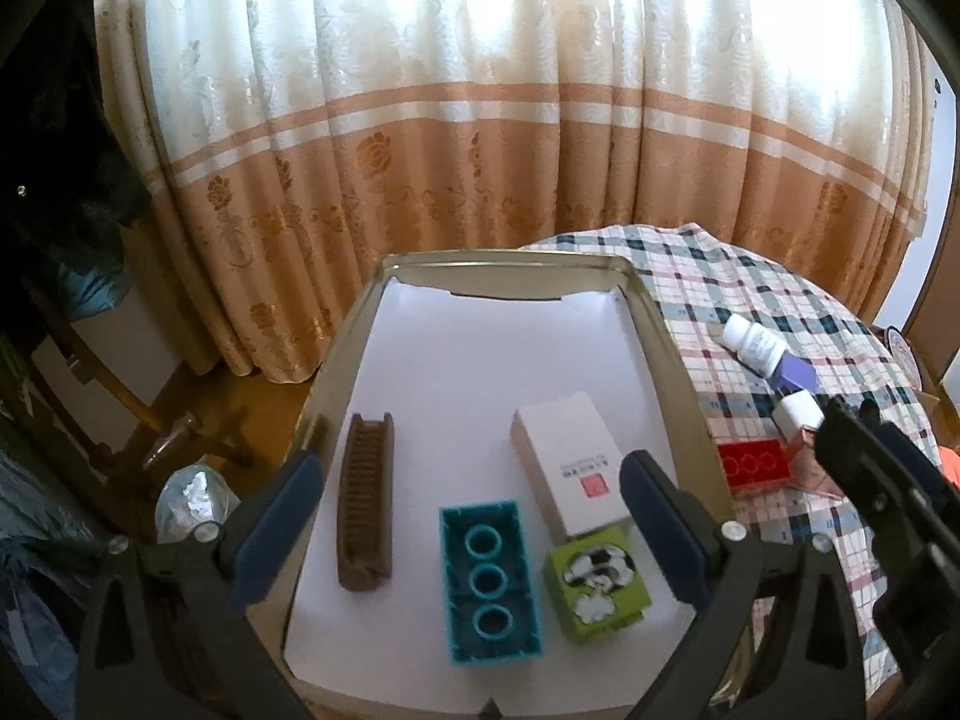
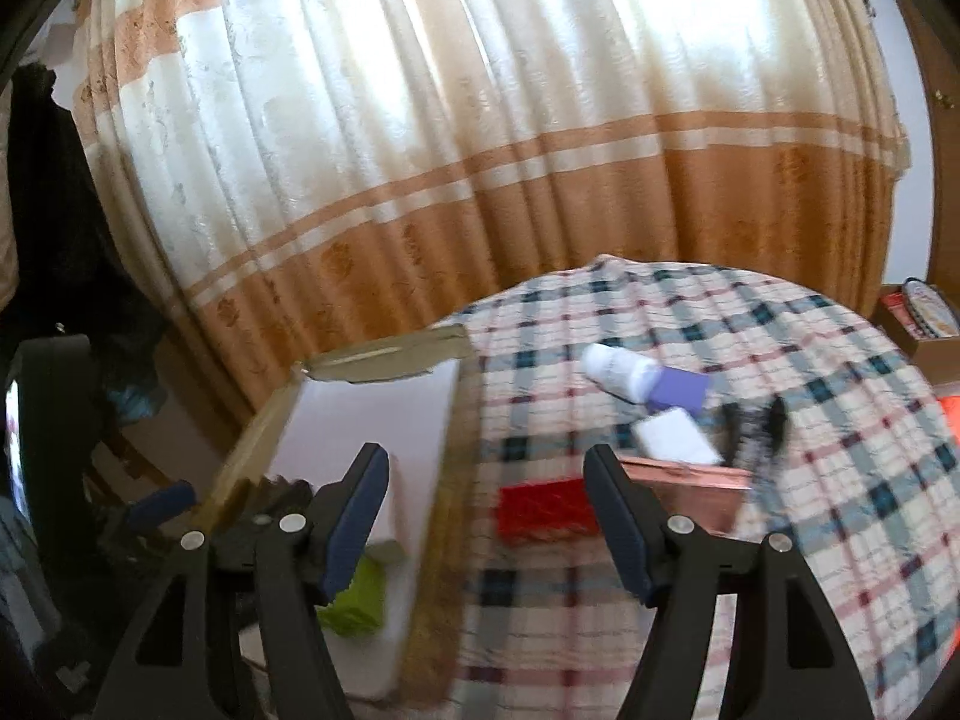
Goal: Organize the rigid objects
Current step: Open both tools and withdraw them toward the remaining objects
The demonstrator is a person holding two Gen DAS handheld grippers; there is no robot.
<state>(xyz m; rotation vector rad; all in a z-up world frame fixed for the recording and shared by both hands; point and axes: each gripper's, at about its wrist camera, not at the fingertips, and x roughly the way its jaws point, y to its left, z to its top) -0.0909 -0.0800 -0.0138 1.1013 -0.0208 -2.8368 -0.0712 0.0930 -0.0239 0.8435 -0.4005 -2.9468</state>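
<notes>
A metal tray (image 1: 666,360) lined with white paper holds a brown comb (image 1: 364,504), a teal brick (image 1: 489,582), a white box (image 1: 570,462) and a green box (image 1: 597,585). My left gripper (image 1: 474,534) is open and empty above them. On the plaid cloth lie a red brick (image 2: 546,510), a white bottle (image 2: 618,369), a purple box (image 2: 681,391), a white box (image 2: 675,435) and a copper box (image 2: 690,483). My right gripper (image 2: 486,516) is open and empty, over the tray's edge (image 2: 447,480) beside the red brick. The right gripper also shows in the left wrist view (image 1: 852,420).
A plaid cloth (image 2: 840,480) covers the round table. A cream and orange curtain (image 1: 480,120) hangs behind. A chair (image 1: 120,396) and a plastic bag (image 1: 192,492) stand on the floor at left. A black brush-like object (image 2: 756,426) lies by the copper box.
</notes>
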